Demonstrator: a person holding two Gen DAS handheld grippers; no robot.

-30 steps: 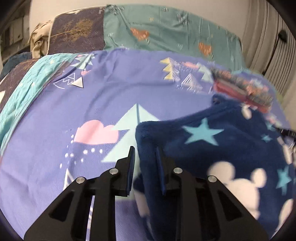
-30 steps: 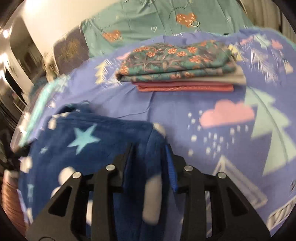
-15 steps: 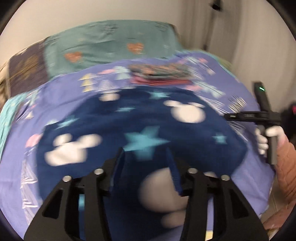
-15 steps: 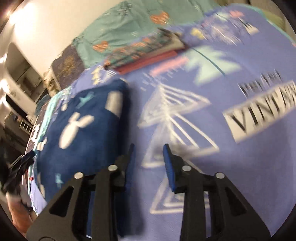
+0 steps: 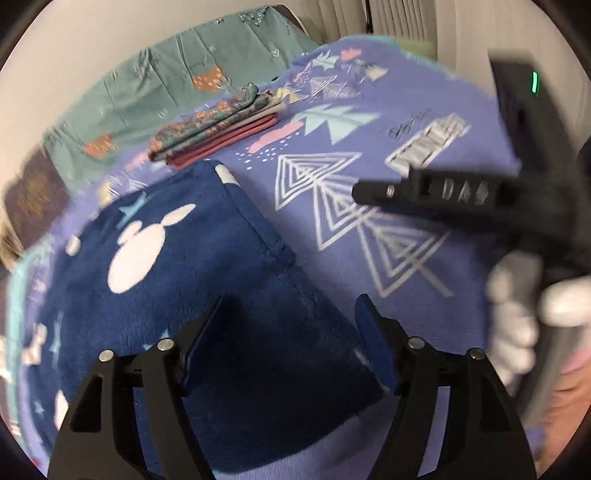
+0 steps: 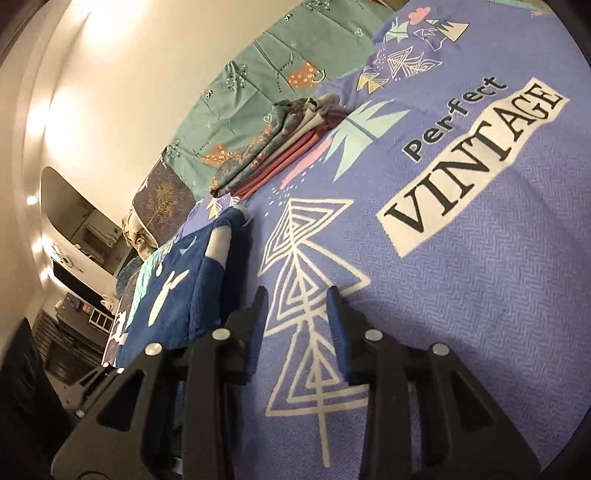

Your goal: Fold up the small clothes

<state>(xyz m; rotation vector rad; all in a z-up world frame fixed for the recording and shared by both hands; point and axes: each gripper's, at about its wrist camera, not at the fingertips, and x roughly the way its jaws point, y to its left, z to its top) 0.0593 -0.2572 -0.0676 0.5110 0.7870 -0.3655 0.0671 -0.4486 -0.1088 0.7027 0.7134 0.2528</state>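
A navy fleece garment (image 5: 192,280) with white mouse heads and teal stars lies folded flat on the purple bedspread (image 5: 388,155). My left gripper (image 5: 290,328) hangs open just above its near corner, holding nothing. My right gripper (image 6: 295,314) is open and empty over bare bedspread, just right of the garment's edge (image 6: 192,295). The right gripper also shows in the left wrist view (image 5: 436,192), blurred, held by a white-gloved hand (image 5: 517,306).
A stack of folded clothes (image 5: 218,125), floral on top and red beneath, lies at the far side of the bed; it also shows in the right wrist view (image 6: 280,147). A teal patterned pillow (image 5: 177,92) lies behind it. Curtains (image 5: 399,22) hang at the far right.
Both grippers let go of the navy garment and opened. The garment now lies folded on the bed. The right gripper swung off to its right; the left drew back over the near corner.
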